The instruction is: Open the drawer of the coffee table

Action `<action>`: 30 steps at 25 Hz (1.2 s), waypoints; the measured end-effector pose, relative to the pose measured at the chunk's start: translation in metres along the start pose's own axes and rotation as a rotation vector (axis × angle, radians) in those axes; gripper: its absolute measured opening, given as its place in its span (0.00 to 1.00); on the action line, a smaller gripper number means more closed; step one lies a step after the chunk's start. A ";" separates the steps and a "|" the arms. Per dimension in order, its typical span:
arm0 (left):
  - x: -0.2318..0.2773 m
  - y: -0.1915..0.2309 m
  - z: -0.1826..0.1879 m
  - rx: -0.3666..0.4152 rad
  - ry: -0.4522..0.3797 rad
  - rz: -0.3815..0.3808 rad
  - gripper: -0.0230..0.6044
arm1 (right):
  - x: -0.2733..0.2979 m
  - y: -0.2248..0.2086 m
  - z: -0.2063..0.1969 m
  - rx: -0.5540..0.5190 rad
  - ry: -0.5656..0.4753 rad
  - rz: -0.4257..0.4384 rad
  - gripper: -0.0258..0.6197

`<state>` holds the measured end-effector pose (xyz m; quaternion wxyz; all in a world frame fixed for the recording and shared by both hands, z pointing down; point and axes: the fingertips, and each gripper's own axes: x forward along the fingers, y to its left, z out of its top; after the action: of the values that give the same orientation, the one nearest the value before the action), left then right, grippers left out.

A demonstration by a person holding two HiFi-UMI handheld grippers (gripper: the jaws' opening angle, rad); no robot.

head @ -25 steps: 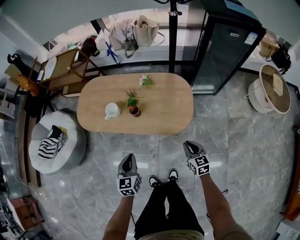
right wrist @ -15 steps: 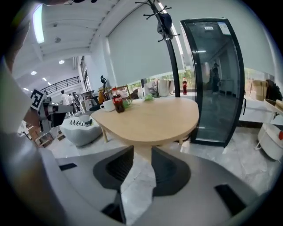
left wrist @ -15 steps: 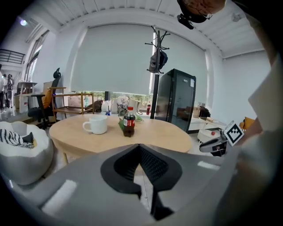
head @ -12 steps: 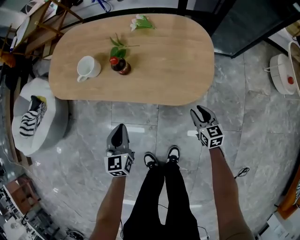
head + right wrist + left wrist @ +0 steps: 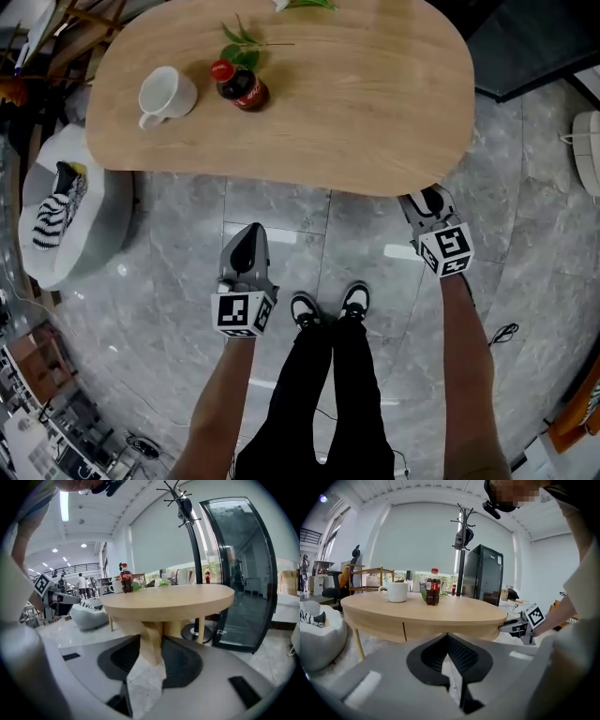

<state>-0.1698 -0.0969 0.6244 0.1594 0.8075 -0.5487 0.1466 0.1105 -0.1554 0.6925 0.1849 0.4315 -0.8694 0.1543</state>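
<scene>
1. Head view
   - The oval, pale-wood coffee table (image 5: 356, 103) has a smooth top and rounded ends. It stands on grey, glossy marble-look floor tiles (image 5: 281, 225).
   - A white mug (image 5: 164, 94) on the tabletop looks empty. Just beside it is a cola bottle (image 5: 239, 86) with a red cap and dark contents, and green leaves (image 5: 242, 42) lie behind the bottle.
   - A grey bean bag (image 5: 84, 234) sits at the table's left end, with a black-and-white striped cloth (image 5: 52, 211) lying in its hollow.
   - The left gripper (image 5: 251, 234) is over bare floor, short of the table edge.
   - The right gripper (image 5: 427, 200) has its tip at the table's near rim.
   - The person's shoes (image 5: 328, 307) are between the two arms.

2. Left gripper view
   - The left gripper's (image 5: 447, 637) ribbed black pads meet at the tip and hold nothing.
   - The table's front apron shows a vertical seam (image 5: 404, 631). This marks the drawer, which is flush with the apron and not pulled out. No handle can be made out.
   - The right gripper is near the apron's right end, with its marker cube (image 5: 535, 616) visible.
   - A black cabinet (image 5: 483, 576) and a coat stand (image 5: 461, 550) are behind the table.

3. Right gripper view
   - The right gripper's (image 5: 151, 638) jaws are a narrow gap apart and grip nothing.
   - A wooden table leg (image 5: 150, 654) shows through the gap, well beyond the jaws.
   - A glass-door cabinet (image 5: 239, 573) stands just beside the table on the right.
</scene>
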 end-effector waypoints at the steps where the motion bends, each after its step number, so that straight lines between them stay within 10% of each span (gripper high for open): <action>1: -0.001 0.002 -0.001 -0.002 0.002 0.007 0.03 | 0.002 0.002 -0.001 0.000 -0.005 0.014 0.23; 30: -0.008 -0.017 -0.032 -0.022 0.066 -0.027 0.03 | -0.001 0.006 0.000 -0.078 0.091 0.163 0.21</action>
<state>-0.1585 -0.0704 0.6487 0.1883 0.8077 -0.5337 0.1651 0.1061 -0.1508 0.6912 0.2277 0.3442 -0.8977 0.1544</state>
